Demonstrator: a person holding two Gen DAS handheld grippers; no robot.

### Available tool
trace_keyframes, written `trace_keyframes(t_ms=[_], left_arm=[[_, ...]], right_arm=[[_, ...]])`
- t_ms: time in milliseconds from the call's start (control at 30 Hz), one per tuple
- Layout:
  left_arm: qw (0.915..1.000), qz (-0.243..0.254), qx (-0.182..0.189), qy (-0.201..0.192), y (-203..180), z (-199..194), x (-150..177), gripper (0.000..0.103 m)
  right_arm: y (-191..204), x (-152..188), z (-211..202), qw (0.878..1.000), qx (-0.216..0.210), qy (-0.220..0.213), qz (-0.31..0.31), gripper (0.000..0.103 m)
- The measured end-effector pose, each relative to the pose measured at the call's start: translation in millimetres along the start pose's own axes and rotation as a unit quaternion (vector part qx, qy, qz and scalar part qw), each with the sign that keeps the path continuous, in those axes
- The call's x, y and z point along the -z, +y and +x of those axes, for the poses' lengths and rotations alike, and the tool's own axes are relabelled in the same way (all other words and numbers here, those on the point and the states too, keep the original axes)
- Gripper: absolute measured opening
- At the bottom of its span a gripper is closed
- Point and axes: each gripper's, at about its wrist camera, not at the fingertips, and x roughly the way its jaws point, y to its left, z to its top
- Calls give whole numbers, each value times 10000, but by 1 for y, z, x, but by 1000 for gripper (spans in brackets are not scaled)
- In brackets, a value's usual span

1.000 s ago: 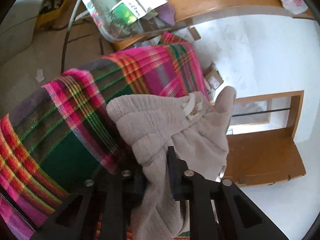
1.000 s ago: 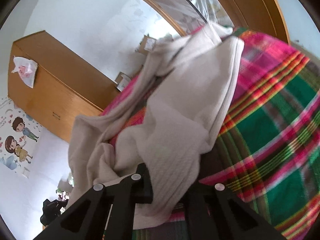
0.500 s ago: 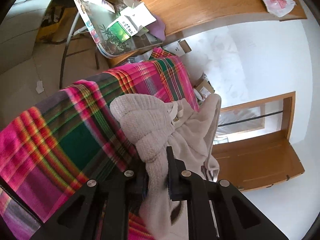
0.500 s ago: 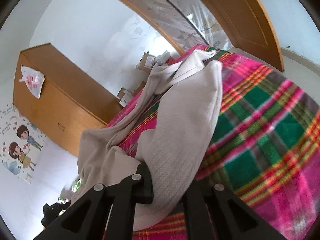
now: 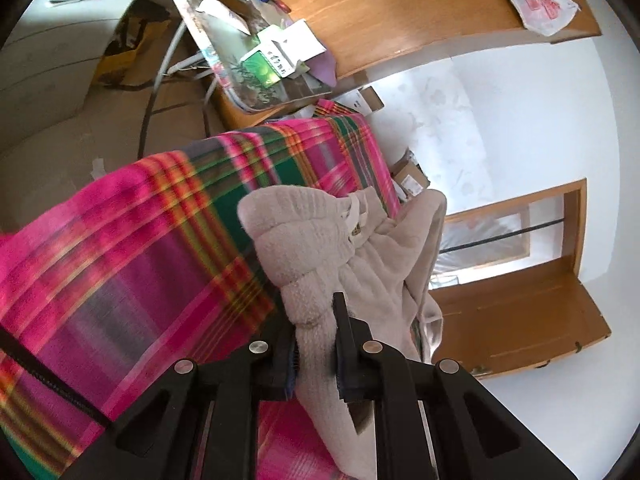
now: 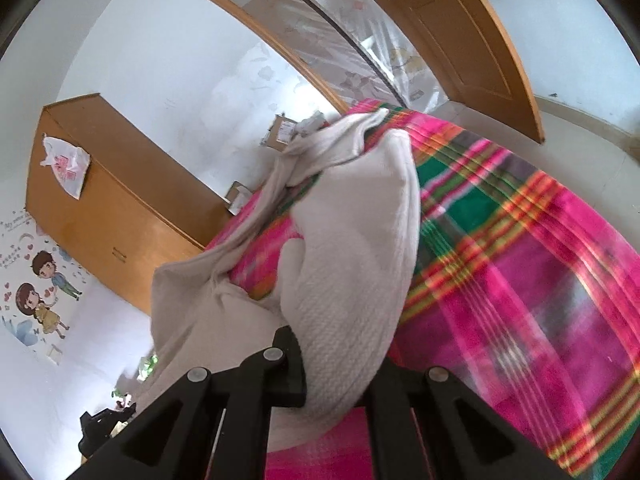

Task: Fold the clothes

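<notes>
A cream ribbed knit garment [image 5: 320,236] with a drawstring waistband is lifted above a pink, green and orange plaid blanket [image 5: 140,248]. My left gripper [image 5: 316,344] is shut on a bunched fold of its waistband, the cloth squeezed between the two black fingers. In the right wrist view the same cream garment [image 6: 356,248] hangs in a long drape toward the far end of the plaid blanket [image 6: 520,248]. My right gripper [image 6: 336,364] is shut on a thick fold of it, and the cloth hides the fingertips.
A cluttered folding table [image 5: 248,52] with boxes and papers stands past the blanket's far edge. A wooden wardrobe [image 6: 104,200] with a hanging plastic bag lines the white wall. Cardboard boxes [image 6: 280,132] lie by the wall. A wooden door [image 6: 472,40] stands open.
Both grippers have pulled back over the blanket with the garment, so more plaid shows beneath and the cloth stretches out longer ahead. Both grips stay the same.
</notes>
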Motion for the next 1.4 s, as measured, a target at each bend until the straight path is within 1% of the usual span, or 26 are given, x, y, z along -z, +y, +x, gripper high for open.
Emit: trace_keyframes(t_ms=[133,267,400,500,533,600,633,667,733,800,867,900,967,1033,1133,1300,1400], left_arm=[[9999,96,-33,-99,6,-14,6,13],[9998,116,-13,-138,6,-16,8,12],[9995,281,-135,-55,5,-10,6,12],[9997,189,-137,43,10,-7,4,12],[9996,165,-195,79,12,-5,4,13],[9994,103,-290,143,14,-1,3,16],[9994,89,-316,142,13,1,2,16],[9993,78,-351,127,13,2,2,19],[9992,112,-369,95,9,7,1,22],[9993,33,-362,118,8,14,-3,22],[9991,-258,-312,162,12,19,-6,22],[9991,-322,-260,116,13,18,-7,21],[9993,-321,-165,13,12,15,-6,16],[9996,-270,-80,-87,10,10,-4,15],[9996,-216,-55,-181,5,2,1,15],[9997,-172,11,-178,4,-14,8,15],[9998,-111,-66,-134,9,-21,11,15]], right_arm=[[-7,7,-4,9999,-18,36,139,6],[-12,12,-6,9999,-37,34,156,6],[-13,14,-5,10000,39,47,68,6],[-12,16,0,9998,133,98,-71,6],[-12,16,1,9998,159,118,-79,6],[-14,16,5,9996,193,178,-66,8],[-15,15,7,9996,224,186,-58,10],[-15,14,8,9995,246,206,-68,11],[-17,12,13,9993,281,257,-41,12],[-19,11,19,9989,337,336,29,12],[-22,10,23,9988,287,356,175,11],[-23,10,23,9988,243,357,217,7],[-24,10,20,9990,186,317,250,6],[-24,12,14,9991,243,287,186,5],[-20,16,3,9995,236,201,96,5],[-15,22,-14,9998,125,144,43,5],[-16,27,-19,9997,125,197,-11,5]])
